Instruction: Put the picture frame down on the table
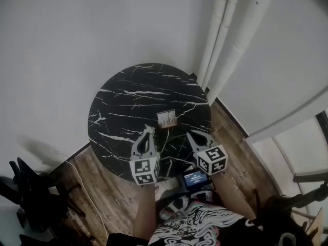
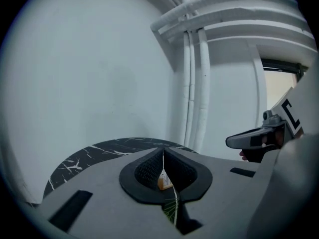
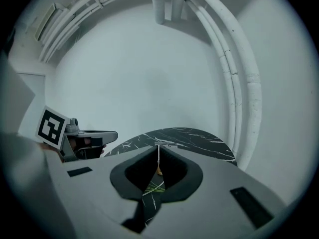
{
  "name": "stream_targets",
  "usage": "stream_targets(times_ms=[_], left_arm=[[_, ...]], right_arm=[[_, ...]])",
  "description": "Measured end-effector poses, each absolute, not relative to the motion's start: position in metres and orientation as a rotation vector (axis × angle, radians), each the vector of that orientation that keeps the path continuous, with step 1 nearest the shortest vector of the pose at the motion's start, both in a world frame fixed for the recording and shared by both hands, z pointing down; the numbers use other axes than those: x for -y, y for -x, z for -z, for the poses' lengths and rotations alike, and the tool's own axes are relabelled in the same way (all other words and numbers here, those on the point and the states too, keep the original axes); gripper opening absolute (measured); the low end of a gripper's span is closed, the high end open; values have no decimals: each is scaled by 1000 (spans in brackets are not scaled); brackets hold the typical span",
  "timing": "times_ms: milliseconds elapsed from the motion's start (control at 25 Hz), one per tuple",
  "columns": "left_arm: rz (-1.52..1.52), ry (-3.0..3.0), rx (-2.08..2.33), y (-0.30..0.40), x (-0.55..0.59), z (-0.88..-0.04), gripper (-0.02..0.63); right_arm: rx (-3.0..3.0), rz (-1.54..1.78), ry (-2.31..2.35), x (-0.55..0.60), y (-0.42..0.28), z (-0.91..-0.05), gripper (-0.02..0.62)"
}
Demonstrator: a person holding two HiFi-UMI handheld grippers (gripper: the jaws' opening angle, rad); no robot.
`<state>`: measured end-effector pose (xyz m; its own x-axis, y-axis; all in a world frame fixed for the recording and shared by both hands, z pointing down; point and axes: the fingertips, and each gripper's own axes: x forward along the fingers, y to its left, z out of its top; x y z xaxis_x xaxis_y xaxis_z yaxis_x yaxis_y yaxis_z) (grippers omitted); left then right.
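Picture frame point(image 1: 166, 118) sits on the round black marble surface point(image 1: 118, 101), a touch toward its near edge from the middle, and whether it stands or lies flat is hard to tell from up here. It looks small, stiff and light, probably with a breakable front, so the outer side edges are the place to take it; the left hand-held gripper point(image 1: 147, 130) and right hand-held gripper point(image 1: 191, 135) hover near it with jaws pressed together on nothing. Plain pale walls, white pipes point(image 1: 225, 40) behind the far right edge, wooden floor point(image 1: 97, 188) below.
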<state>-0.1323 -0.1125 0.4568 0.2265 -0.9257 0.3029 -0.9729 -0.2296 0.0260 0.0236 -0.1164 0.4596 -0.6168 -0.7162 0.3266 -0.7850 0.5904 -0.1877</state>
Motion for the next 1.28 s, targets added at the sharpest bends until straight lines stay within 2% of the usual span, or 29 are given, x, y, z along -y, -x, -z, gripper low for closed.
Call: stream_targets(times_ms=[440, 1280], left_arm=[[-321, -2225, 1987, 97, 97, -433, 18], [-302, -2147, 1975, 70, 37, -442, 18]], right_arm=[[2717, -346, -1141, 110, -56, -431, 20], [2760, -340, -1019, 70, -67, -440, 18]])
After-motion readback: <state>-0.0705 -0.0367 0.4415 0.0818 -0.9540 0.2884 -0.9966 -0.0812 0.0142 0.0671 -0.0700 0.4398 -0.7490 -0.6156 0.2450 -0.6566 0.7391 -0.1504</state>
